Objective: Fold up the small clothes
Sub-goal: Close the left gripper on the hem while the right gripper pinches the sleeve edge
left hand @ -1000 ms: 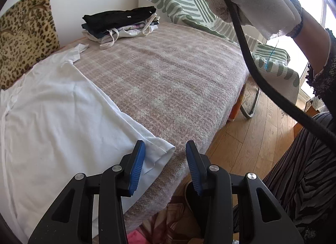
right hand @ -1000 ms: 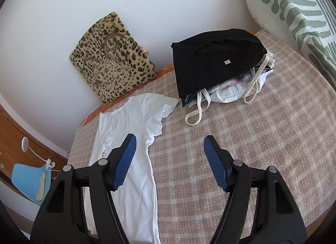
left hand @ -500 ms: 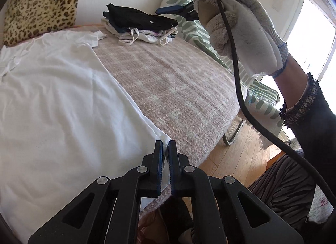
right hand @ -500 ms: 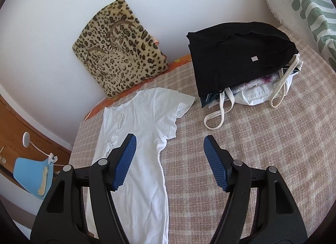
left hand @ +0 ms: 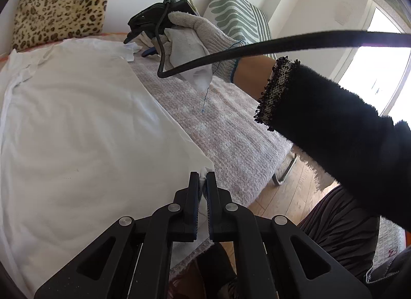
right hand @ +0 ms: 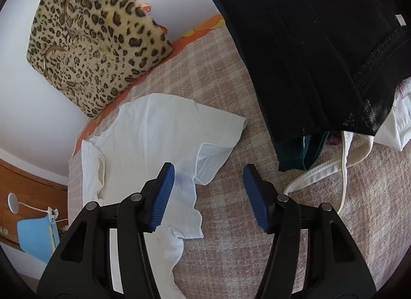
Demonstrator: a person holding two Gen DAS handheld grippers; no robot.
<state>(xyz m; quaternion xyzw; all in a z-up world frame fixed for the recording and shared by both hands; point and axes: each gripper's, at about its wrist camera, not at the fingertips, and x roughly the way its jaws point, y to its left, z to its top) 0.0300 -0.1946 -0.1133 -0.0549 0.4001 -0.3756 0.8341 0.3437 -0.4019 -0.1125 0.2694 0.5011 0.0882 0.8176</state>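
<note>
A white T-shirt (left hand: 77, 124) lies flat on the pink checked bed cover (left hand: 231, 124). My left gripper (left hand: 203, 183) is shut on the shirt's bottom hem corner at the bed's near edge. My right gripper (right hand: 209, 170) is open, low over the shirt's sleeve (right hand: 205, 144), with the left pad above the sleeve and the right pad above bare cover. In the left wrist view the right gripper (left hand: 143, 42) shows at the far end of the shirt, held by a gloved hand (left hand: 195, 31).
A stack of folded clothes with a black garment on top (right hand: 308, 49) and white straps (right hand: 344, 162) lies right of the sleeve. A leopard-print cushion (right hand: 95, 42) leans on the wall. A green striped pillow (left hand: 239, 13) stands behind. Wood floor (left hand: 295, 188) lies beyond the bed edge.
My left gripper closed on the shirt's hem corner and stays shut. My right gripper moved down and forward toward the sleeve, still open.
</note>
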